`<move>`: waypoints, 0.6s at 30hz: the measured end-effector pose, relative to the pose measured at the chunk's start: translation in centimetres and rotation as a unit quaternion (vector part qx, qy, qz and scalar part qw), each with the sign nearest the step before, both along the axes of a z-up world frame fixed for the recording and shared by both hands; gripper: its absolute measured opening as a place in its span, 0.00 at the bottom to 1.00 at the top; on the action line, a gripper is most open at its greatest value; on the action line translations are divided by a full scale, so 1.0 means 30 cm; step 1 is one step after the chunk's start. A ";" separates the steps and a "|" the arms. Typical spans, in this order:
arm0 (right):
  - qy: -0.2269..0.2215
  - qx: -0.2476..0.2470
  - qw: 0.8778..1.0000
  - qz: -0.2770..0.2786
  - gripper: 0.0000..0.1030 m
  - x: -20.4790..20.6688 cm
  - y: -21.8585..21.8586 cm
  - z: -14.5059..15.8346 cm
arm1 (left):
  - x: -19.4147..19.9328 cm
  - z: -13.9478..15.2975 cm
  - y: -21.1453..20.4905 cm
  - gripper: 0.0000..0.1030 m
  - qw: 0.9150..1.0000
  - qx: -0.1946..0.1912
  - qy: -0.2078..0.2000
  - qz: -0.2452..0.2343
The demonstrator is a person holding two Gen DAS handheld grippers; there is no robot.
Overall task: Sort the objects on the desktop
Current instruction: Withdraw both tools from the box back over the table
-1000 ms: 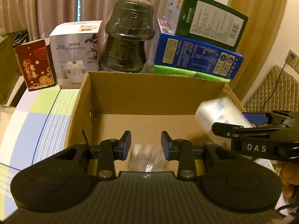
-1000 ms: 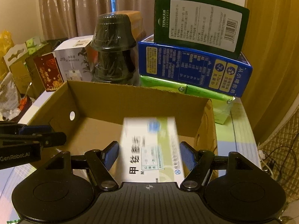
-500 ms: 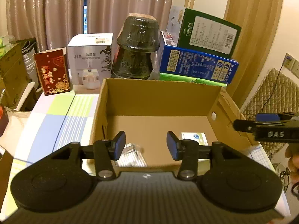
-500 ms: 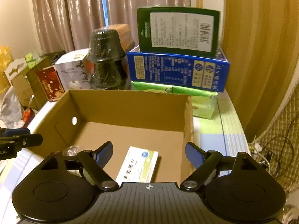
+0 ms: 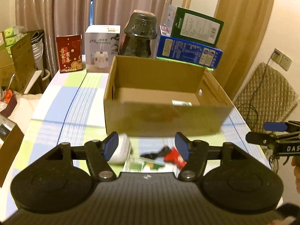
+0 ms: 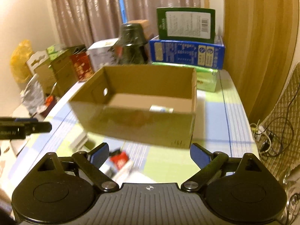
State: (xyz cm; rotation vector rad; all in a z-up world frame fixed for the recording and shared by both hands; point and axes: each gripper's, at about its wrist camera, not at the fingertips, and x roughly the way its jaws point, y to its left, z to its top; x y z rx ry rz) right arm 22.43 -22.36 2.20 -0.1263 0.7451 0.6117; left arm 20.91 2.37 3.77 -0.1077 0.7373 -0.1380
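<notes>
Brown cardboard box (image 5: 163, 118) — on a blue-green-white checked tablecloth (image 5: 56, 112).

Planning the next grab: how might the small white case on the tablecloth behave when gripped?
The white case looks rounded and smooth, so it may slip between flat pads. It seems small and probably light, likely to slide if nudged. Blur hides finer detail.

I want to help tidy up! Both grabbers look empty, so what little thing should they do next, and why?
Probably lower the left gripper onto the white object lying in front of the cardboard box. Both grippers have just been opening with nothing between their jaws; the right gripper is empty too. A white packet already lies in the box, while small things like the red item remain on the table.
</notes>
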 end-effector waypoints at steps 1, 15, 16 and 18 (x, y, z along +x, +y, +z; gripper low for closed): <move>0.000 -0.002 1.000 0.002 0.89 -0.027 -0.009 -0.004 | -0.030 -0.002 0.001 0.65 1.000 0.002 0.001 0.000; 0.040 0.004 0.999 0.006 0.92 -0.276 -0.094 -0.099 | -0.328 -0.049 0.032 0.86 0.999 0.020 0.022 -0.022; 0.042 0.005 0.999 0.006 0.92 -0.284 -0.096 -0.104 | -0.341 -0.053 0.032 0.87 0.999 0.023 0.022 -0.025; 0.045 0.005 0.999 0.006 0.93 -0.298 -0.102 -0.111 | -0.358 -0.063 0.027 0.87 0.999 0.030 0.026 -0.035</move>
